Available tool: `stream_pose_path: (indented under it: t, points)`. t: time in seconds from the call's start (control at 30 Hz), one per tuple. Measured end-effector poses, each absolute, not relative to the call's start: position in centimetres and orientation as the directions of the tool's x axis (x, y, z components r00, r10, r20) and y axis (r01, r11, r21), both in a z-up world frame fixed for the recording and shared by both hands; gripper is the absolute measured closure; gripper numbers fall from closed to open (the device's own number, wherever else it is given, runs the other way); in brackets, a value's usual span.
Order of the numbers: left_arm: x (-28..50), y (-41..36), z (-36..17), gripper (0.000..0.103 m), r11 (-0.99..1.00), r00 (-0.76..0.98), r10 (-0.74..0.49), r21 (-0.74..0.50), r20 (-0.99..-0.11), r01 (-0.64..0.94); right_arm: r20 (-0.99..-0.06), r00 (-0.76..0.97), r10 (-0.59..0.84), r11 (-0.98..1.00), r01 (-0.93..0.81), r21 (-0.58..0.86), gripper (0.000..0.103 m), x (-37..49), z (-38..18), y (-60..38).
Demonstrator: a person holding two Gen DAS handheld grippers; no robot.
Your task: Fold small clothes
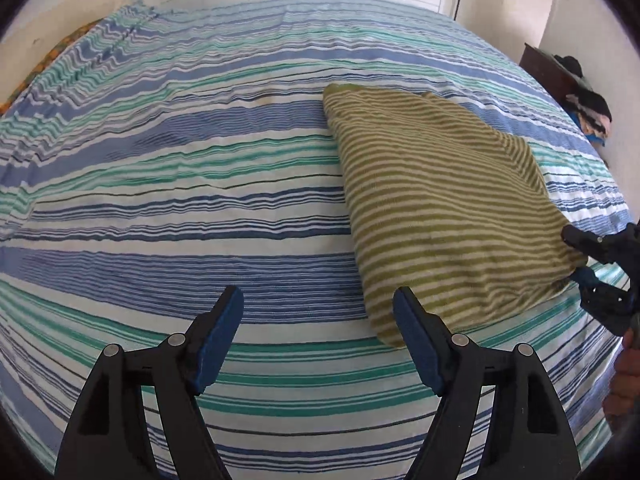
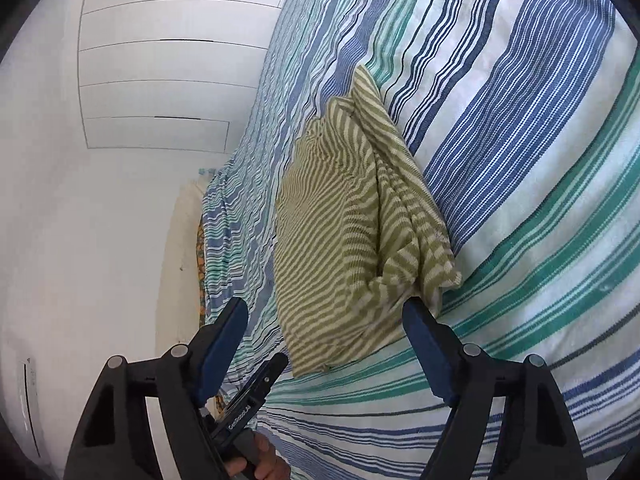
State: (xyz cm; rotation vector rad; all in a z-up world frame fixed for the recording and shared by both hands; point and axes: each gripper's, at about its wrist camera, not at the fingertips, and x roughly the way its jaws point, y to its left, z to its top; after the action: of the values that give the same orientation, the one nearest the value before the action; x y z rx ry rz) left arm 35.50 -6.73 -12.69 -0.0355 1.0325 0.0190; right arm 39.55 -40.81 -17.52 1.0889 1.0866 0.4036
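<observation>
Left hand-held gripper (image 1: pixel 318 300) gapes empty; right hand-held gripper (image 2: pixel 326 316) stands wide around the shirt (image 2: pixel 344 232) corner at twelve o'clock. Snatching it could undo the fold.

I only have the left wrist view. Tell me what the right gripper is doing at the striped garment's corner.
Observer: The right gripper is open. The striped garment has its near corner between the fingers, unpinched.
Operator: Report the garment's side edge that I can't see.
Observer: Several folded layers are stacked there, fanned rather than flush.
Operator: Name any loose end.
Observer: One corner tip juts out onto the bedsheet.
</observation>
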Motion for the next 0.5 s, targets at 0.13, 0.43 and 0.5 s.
stream_pose_path:
  t: [0.13, 0.43, 0.5]
  points:
    - [34.7, -7.6, -12.6, 0.022, 0.999, 0.542, -0.034, -0.01, -0.84, 0.048, -0.588, 0.506, 0.631, 0.63, 0.108, 0.769, 0.096, 40.2, -13.8, -40.3]
    - [33.4, -8.0, -12.4, 0.021, 0.999, 0.603, -0.042, -0.026, -0.797, 0.036, -0.741, 0.407, 0.535, 0.751, 0.173, 0.637, 0.085, 40.0, -16.6, -41.8]
    - [33.7, -8.3, -11.6, 0.021, 0.998, 0.635, -0.058, -0.037, -0.77, 0.046, -0.77, 0.422, 0.478, 0.811, 0.124, 0.571, 0.062, 40.5, -14.6, -42.2]
